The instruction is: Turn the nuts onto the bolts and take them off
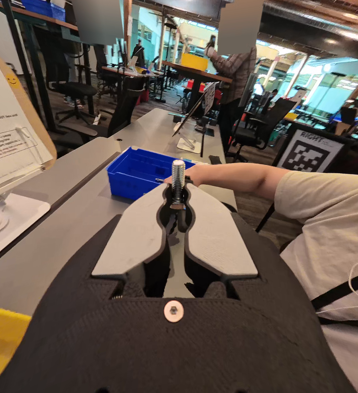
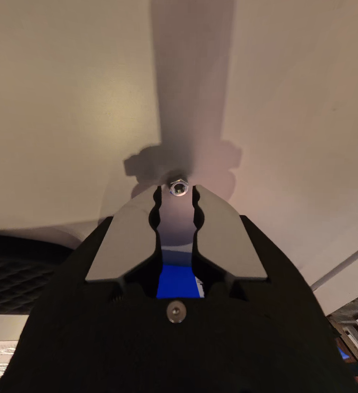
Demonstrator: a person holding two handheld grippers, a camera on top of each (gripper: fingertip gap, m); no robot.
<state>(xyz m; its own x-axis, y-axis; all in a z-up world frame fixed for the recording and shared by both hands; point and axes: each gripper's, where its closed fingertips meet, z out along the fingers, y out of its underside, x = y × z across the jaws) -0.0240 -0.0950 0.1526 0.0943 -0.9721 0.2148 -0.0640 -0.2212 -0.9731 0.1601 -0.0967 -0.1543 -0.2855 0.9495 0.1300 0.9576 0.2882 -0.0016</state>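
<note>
Left gripper (image 1: 177, 187) up close is clamped on the bolt (image 1: 178, 180), threads poking out toward the blue bin (image 1: 131, 176), while the right gripper (image 2: 177, 187) sits spread around a loose nut (image 2: 178, 188), so closing off-center could flick it away.

The left gripper (image 1: 177, 187) is seen at frame centre with its fingers closed together. The right gripper (image 2: 177, 188) is held at centre with its fingers parted. A bare forearm (image 1: 233, 177) is stretched leftward from the right edge.
</note>
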